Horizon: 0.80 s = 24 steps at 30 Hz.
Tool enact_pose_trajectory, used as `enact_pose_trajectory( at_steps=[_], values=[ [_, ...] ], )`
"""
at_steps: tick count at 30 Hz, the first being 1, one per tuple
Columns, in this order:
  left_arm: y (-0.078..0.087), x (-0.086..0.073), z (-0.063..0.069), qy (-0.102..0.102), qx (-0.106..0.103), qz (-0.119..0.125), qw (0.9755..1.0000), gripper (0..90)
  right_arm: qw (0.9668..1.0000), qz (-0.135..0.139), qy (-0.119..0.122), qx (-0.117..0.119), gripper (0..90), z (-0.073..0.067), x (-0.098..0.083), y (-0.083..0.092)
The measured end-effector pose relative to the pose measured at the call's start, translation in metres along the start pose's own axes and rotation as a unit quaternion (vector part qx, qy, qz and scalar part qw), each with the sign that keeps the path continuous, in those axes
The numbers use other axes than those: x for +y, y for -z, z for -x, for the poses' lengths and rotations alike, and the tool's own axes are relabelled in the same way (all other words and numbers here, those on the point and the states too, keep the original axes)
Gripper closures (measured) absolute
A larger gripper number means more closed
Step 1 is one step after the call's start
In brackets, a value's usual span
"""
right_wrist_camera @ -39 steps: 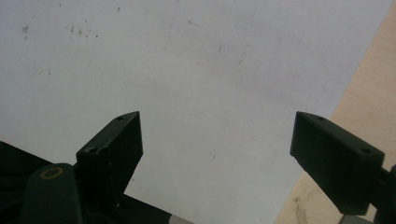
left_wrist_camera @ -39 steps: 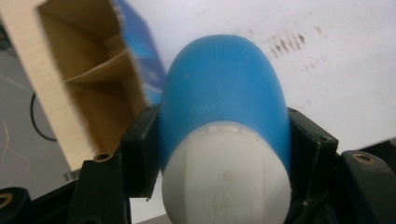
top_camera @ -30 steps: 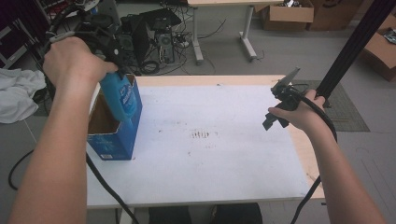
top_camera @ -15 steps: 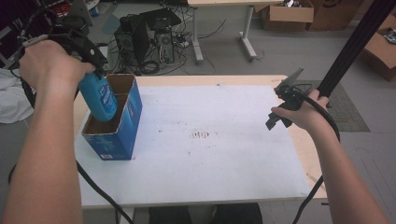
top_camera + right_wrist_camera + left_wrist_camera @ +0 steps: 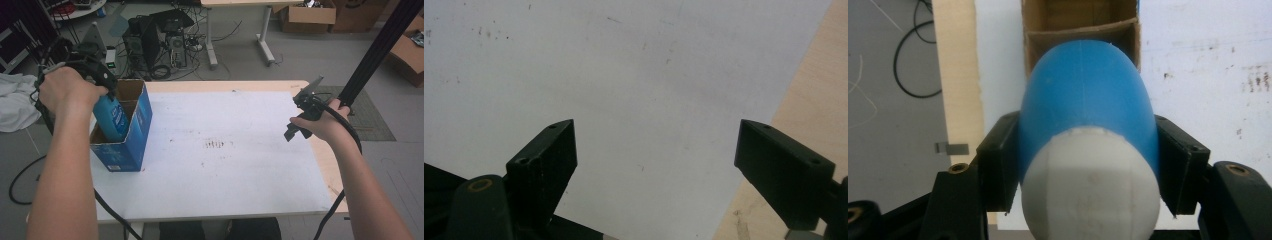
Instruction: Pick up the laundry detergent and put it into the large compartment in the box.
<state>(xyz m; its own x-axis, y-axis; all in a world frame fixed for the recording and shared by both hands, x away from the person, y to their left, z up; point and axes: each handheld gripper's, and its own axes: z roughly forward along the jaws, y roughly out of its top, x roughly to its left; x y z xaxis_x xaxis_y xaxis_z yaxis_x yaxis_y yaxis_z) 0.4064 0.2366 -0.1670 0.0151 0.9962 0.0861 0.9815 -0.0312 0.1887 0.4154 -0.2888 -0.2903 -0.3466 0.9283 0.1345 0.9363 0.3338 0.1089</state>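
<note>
Cardboard makes up the blue box [image 5: 131,131] standing at the left of the high view, on the white sheet [image 5: 225,160] that covers most of the wooden table [image 5: 330,165]. Its open top shows brown inner walls, and in the left gripper view an inner cardboard divider crosses the box [image 5: 1080,25] just above the bottle. Beyond the table, at the upper middle of the high view, a computer tower [image 5: 160,40] sits among tangled cables on the grey floor; a white cloth [image 5: 15,102] lies at the far left, cardboard boxes [image 5: 310,15] at the upper right, and a black pole [image 5: 380,45] slants down toward the table's right edge. The blue bottle [image 5: 111,116] with its white cap [image 5: 1090,185] hangs partly inside the box, its lower end below the rim, clamped at its sides by the left gripper [image 5: 1088,165]. The right gripper [image 5: 656,150] hovers over the sheet near the table's right edge, well apart from the box, jaws spread wide with nothing between them.
</note>
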Motion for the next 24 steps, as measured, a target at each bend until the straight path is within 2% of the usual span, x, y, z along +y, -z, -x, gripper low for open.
enact_pose_trajectory(
  at_steps=[6,16,21,24],
  values=[
    [-0.031,0.0,-0.003,-0.004,-0.003,-0.01,0.9999,38.4,1.0,-0.003,0.003,0.0,17.3,0.003,0.001,-0.005],
    [-0.062,-0.002,-0.003,0.001,-0.003,-0.029,0.9996,38.4,1.0,-0.005,0.006,0.001,17.4,0.0,0.004,-0.008],
    [-0.079,-0.004,-0.001,-0.005,0.004,-0.042,0.9991,38.4,1.0,-0.006,0.005,-0.001,17.4,-0.001,0.004,-0.008],
    [-0.088,-0.005,-0.001,-0.004,-0.001,-0.043,0.9991,38.4,1.0,-0.005,0.008,-0.001,17.4,-0.002,0.005,-0.009]
  ],
)
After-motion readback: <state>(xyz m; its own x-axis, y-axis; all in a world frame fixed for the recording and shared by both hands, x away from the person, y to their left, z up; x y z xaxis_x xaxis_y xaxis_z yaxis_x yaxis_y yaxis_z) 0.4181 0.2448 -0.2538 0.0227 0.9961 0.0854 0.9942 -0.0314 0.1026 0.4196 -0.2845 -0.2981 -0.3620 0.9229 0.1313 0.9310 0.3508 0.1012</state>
